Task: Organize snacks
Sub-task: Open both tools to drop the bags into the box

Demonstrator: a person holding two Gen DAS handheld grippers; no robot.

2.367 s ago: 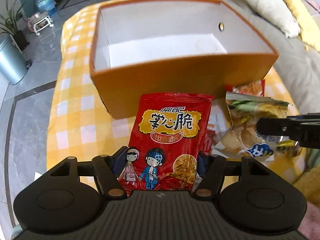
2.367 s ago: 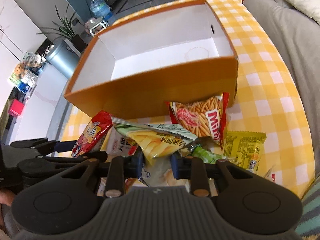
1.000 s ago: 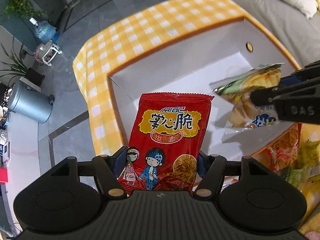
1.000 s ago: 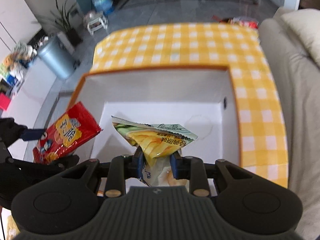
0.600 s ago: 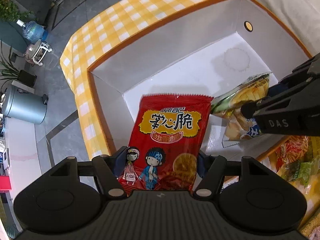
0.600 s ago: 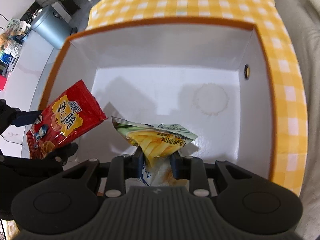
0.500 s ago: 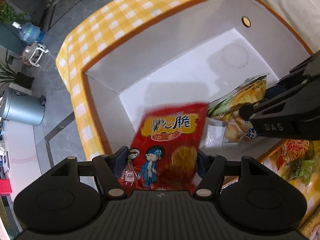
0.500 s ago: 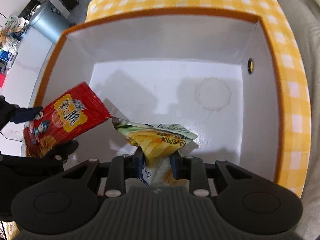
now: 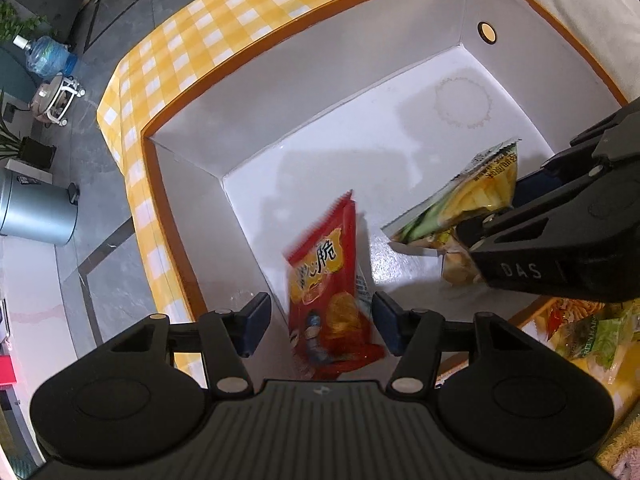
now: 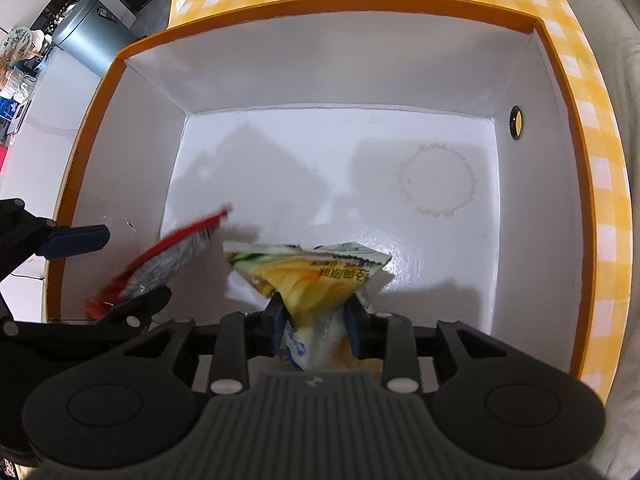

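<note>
Both claws were over the orange box (image 10: pixel 560 40) on the desk (image 9: pixel 208 36). Left claw (image 9: pixel 318 324) jaws apart but closing, red snack bag (image 9: pixel 328 292) loose between them, blurred, inside the box. Right claw (image 10: pixel 316 330) jaws opening, yellow-green chip bag (image 10: pixel 316 276) between the pads, contact unclear.

Box (image 10: pixel 586 168) orange outside and on rim, white inside. Round pale ring mark (image 10: pixel 438 179) on white box floor. Tablecloth (image 9: pixel 192 44) yellow and white checks. Snack bag (image 9: pixel 326 280) red with yellow patch and dark letters, silver on back. Chip bag (image 10: pixel 316 276) yellow and green with white and blue bottom. Grippers black with dark blue pads (image 9: pixel 256 320). Bin (image 9: pixel 32 210) grey. Water jug (image 9: pixel 46 58) blue.
</note>
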